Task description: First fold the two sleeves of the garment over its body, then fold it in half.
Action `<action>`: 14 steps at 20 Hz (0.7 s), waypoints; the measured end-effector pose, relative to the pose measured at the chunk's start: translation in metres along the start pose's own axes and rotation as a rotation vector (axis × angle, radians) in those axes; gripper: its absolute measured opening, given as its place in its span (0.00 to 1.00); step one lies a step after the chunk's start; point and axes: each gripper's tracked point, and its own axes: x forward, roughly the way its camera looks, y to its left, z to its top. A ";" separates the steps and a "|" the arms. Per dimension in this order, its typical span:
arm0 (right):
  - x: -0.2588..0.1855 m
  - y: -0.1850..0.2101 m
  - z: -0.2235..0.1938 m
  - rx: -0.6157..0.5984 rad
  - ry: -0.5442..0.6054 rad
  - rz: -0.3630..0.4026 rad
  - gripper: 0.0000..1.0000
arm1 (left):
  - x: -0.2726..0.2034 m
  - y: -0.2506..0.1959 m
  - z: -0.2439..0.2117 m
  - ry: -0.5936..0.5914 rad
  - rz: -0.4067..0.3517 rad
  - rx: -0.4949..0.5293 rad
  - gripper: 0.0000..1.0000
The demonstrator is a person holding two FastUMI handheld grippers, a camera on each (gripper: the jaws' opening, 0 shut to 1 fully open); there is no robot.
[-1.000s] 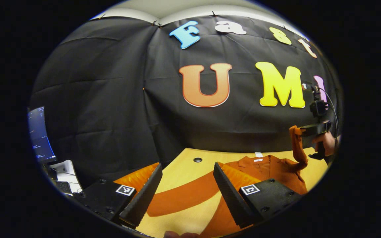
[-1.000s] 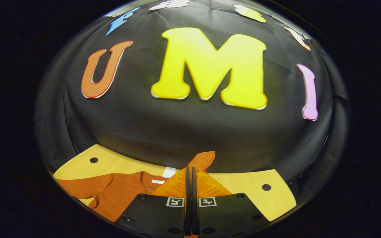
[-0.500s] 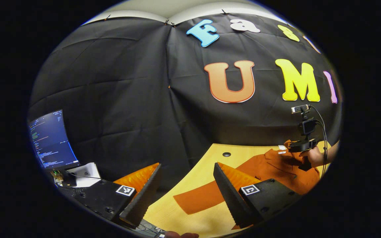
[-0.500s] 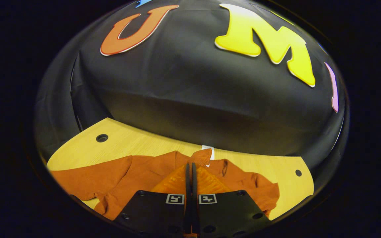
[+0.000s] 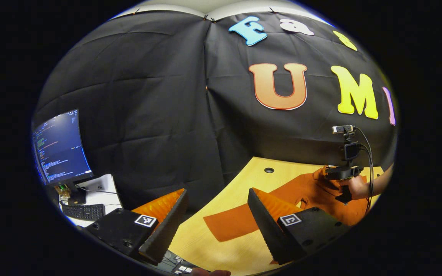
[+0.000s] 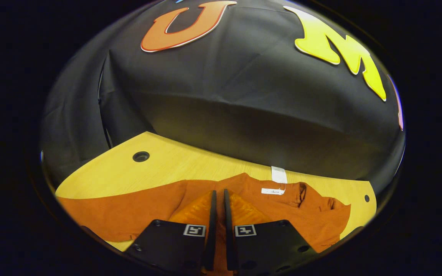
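Right gripper view: rust-orange garment [image 6: 159,203] lying flat on the wooden table [image 6: 190,165].
The right gripper [image 6: 218,199] sits low over the garment body, its fingers a narrow slit apart; whether cloth is pinched there I cannot tell. A white neck label [image 6: 272,190] shows illegible print. In the left gripper view, the left gripper [image 5: 217,214] stands wide apart, holding nothing, one sleeve [image 5: 236,224] stretched flat beyond it.

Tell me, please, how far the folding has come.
Done, it seems: one sleeve lies folded over the garment's body. In hand: the right tongs, almost closed, sit low over that body; their grip is unclear. Left: the other sleeve lies stretched flat on the table, the left tongs open near it; then the half fold.
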 end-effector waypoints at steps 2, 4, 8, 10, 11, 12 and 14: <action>-0.008 0.001 -0.003 0.042 0.022 0.012 0.35 | 0.003 -0.009 -0.002 0.002 -0.020 -0.018 1.00; -0.020 -0.003 0.002 0.098 0.012 0.018 0.49 | 0.004 -0.016 -0.003 -0.001 -0.043 -0.037 1.00; -0.062 -0.020 0.010 0.124 -0.013 0.017 0.77 | 0.017 -0.025 -0.009 -0.022 -0.084 -0.070 1.00; -0.096 -0.030 0.019 0.097 -0.050 0.033 0.78 | 0.034 -0.020 -0.033 0.022 -0.070 -0.073 1.00; -0.114 -0.035 0.026 0.083 -0.076 0.046 0.78 | 0.043 -0.015 -0.048 0.059 -0.055 -0.088 1.00; -0.135 -0.041 0.030 0.066 -0.098 0.054 0.78 | 0.051 -0.012 -0.062 0.095 -0.042 -0.117 1.00; -0.188 -0.059 0.044 0.032 -0.148 0.070 0.77 | 0.070 0.002 -0.103 0.187 0.007 -0.193 1.00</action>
